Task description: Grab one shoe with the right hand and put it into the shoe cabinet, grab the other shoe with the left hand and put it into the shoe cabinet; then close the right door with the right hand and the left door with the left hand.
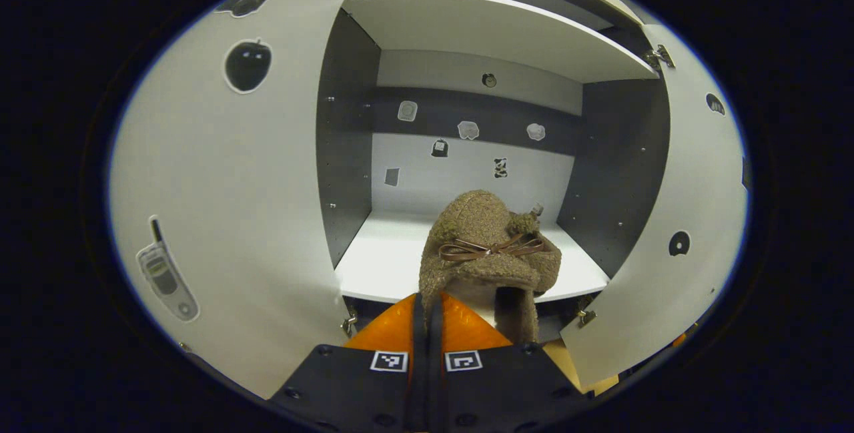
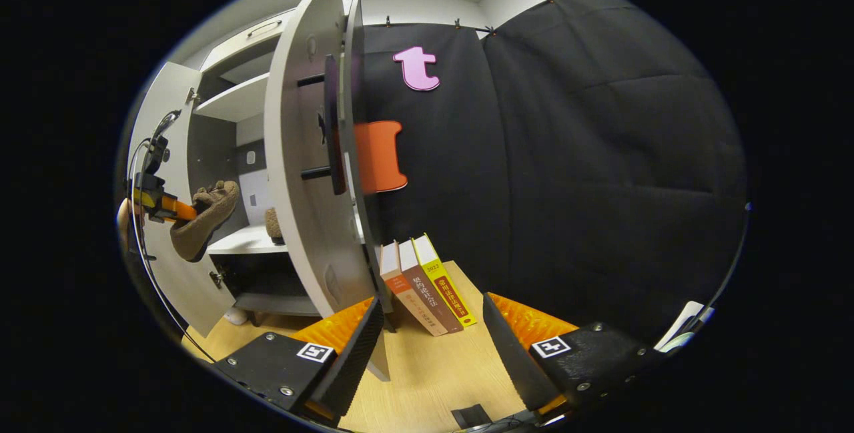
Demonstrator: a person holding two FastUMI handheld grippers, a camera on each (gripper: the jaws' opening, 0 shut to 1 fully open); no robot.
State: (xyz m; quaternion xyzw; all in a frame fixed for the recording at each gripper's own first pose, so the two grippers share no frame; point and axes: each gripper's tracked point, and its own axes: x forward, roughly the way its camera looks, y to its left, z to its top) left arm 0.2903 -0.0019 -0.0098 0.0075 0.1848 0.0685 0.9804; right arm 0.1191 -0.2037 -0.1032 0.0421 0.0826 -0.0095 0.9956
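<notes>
Fuzzy brown shoe (image 1: pixel 490 246) pinched in left claw (image 1: pixel 427 309); right claw (image 2: pixel 427 326) wide, empty; three books (image 2: pixel 427 286).

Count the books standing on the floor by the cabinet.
3, seen in the right gripper view: the books lean side by side against the open right door, just ahead of the right gripper. More may be hidden behind the door.

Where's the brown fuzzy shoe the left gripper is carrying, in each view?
Left gripper view: the brown shoe sits low centre, clamped by the left gripper, in front of the white lower shelf.
Right gripper view: the same shoe is at far left, mid-height, on the left gripper at the cabinet opening.
Shared landmark: the white lower shelf.
</notes>
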